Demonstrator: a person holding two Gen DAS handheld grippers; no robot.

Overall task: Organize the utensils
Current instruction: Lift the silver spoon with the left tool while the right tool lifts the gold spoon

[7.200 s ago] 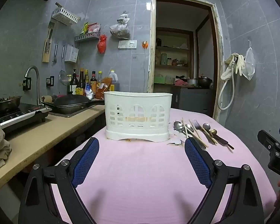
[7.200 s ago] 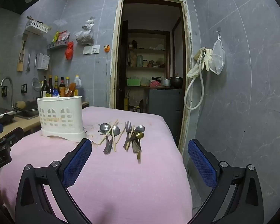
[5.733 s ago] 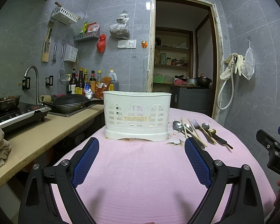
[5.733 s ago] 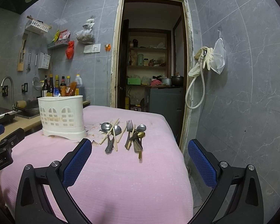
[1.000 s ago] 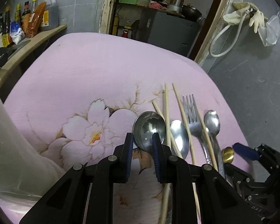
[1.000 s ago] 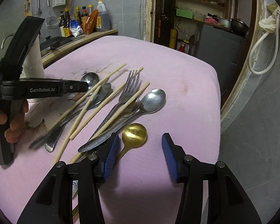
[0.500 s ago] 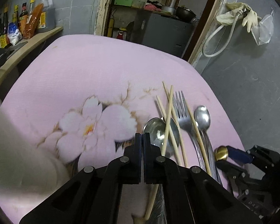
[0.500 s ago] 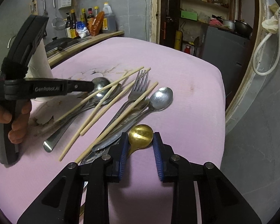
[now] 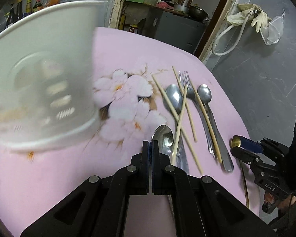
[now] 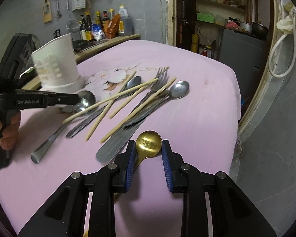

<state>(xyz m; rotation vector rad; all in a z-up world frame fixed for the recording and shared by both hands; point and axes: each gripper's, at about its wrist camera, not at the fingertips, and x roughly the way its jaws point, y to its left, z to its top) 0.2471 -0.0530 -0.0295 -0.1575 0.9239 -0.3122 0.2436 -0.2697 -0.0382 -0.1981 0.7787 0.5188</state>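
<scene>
Gold metal spoon [image 10: 148,142] sits bowl-forward between the narrowed pads of the right hand-held gripper [image 10: 148,157], handle running back underneath. Silver steel spoon [image 9: 163,138] clamped in the closed left hand-held gripper [image 9: 150,154], nearer the white slotted plastic caddy [image 9: 43,79], up and leftward on the pink-clothed worktop [image 9: 59,177].

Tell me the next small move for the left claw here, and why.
Probably lift and carry toward the white utensil holder. The left claw looks shut on the rim of the silver spoon, whose handle trails across the pink cloth. One chopstick leans on it, so raise it slowly.
</scene>
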